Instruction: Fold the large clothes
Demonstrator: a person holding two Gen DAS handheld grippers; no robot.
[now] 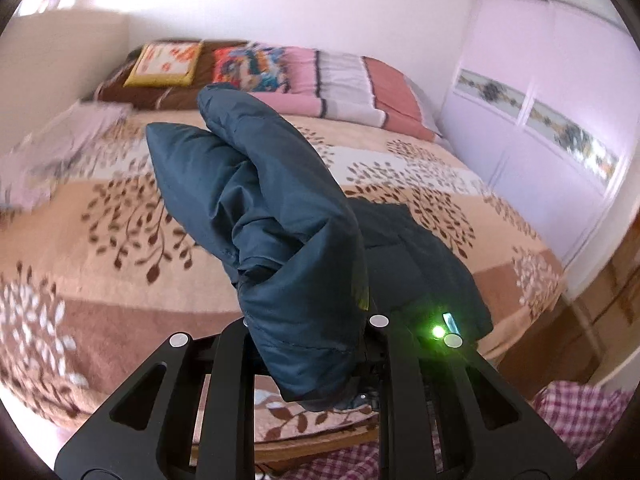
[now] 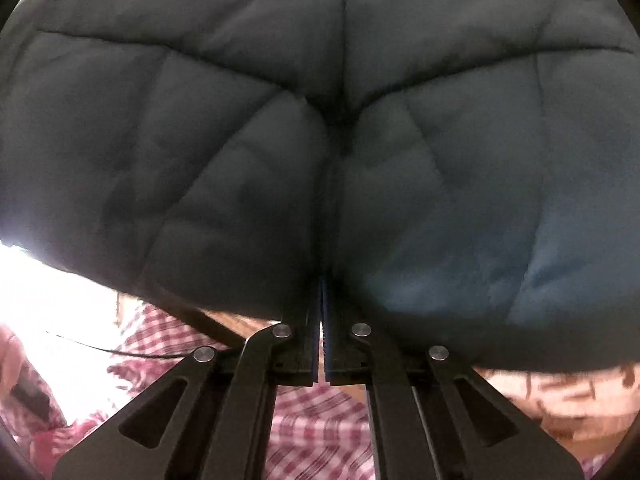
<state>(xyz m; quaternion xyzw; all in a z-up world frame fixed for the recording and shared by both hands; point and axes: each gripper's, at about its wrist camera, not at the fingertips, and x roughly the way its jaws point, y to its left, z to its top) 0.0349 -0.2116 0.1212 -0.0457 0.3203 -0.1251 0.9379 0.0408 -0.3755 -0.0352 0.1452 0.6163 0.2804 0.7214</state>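
Observation:
A dark blue quilted jacket (image 1: 280,232) is held up over the bed. In the left wrist view its padded fabric bunches between the fingers of my left gripper (image 1: 316,344), which is shut on it; the fingertips are hidden by cloth. More of the jacket (image 1: 420,276) hangs to the right over the bed edge. In the right wrist view the jacket (image 2: 320,120) fills nearly the whole frame. My right gripper (image 2: 322,280) is shut on a fold of it, the blue pads pressed together with cloth between them.
A bed with a beige leaf-patterned blanket (image 1: 120,240) lies ahead, with pillows (image 1: 168,64) and folded pink bedding (image 1: 352,84) at its head. A white wardrobe (image 1: 540,128) stands on the right. Red checked cloth (image 2: 312,420) lies below the grippers.

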